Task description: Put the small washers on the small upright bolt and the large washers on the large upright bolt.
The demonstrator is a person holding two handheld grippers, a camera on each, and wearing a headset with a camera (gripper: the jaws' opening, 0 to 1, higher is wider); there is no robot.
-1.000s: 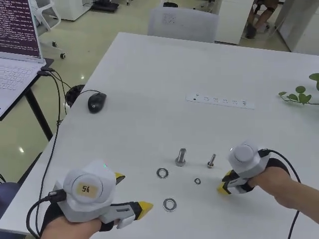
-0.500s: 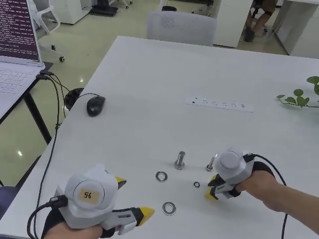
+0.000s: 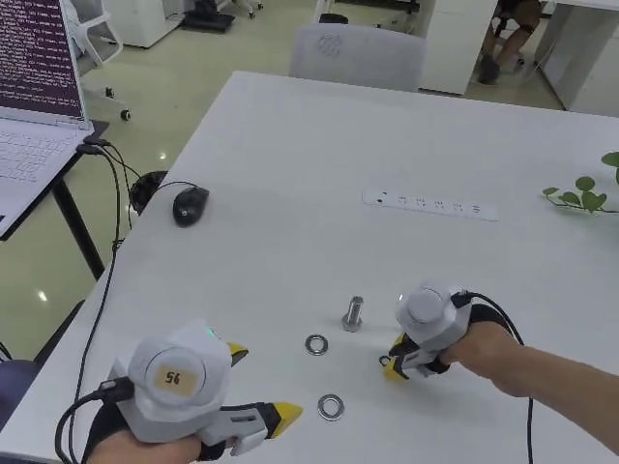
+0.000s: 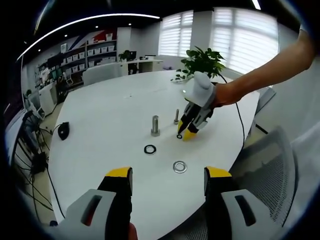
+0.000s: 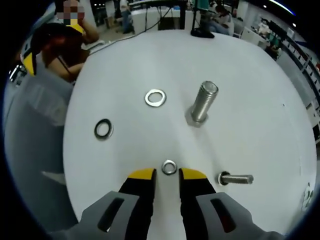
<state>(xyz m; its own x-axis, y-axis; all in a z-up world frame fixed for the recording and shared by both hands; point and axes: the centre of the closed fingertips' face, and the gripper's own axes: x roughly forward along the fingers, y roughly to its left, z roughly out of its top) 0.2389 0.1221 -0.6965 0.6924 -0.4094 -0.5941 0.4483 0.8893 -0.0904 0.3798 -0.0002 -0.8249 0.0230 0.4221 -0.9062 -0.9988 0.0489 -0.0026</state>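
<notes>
Now, entry one: my right gripper (image 5: 168, 175), yellow-tipped, has come in over the last second from beyond the small bolt towards the large upright steel bolt (image 5: 202, 107). Its jaws stand narrowly apart, clamped on nothing, with the small steel washer (image 5: 169, 167) flat on the white table (image 3: 290, 174) just ahead of the tips. Small steel bolt (image 5: 237, 178): beside those tips, on the side away from the large bolt. One large steel washer (image 5: 155, 97) near the large bolt, a second large steel washer (image 5: 103, 129) farther from it, both lying where they lay before. My left gripper (image 4: 169, 172): jaws wide apart, empty, well short of the large bolt, hardly shifted. Judgement: picking up the small washer is the step in hand, and no washer is on either bolt yet. Writing: the round display (image 3: 172, 378) on the left gripper reads 56. The laptop screen (image 3: 34, 58), far from the large bolt, shows lines too small to read. The white power strip (image 3: 430, 204) beyond the large bolt bears no legible mark.
</notes>
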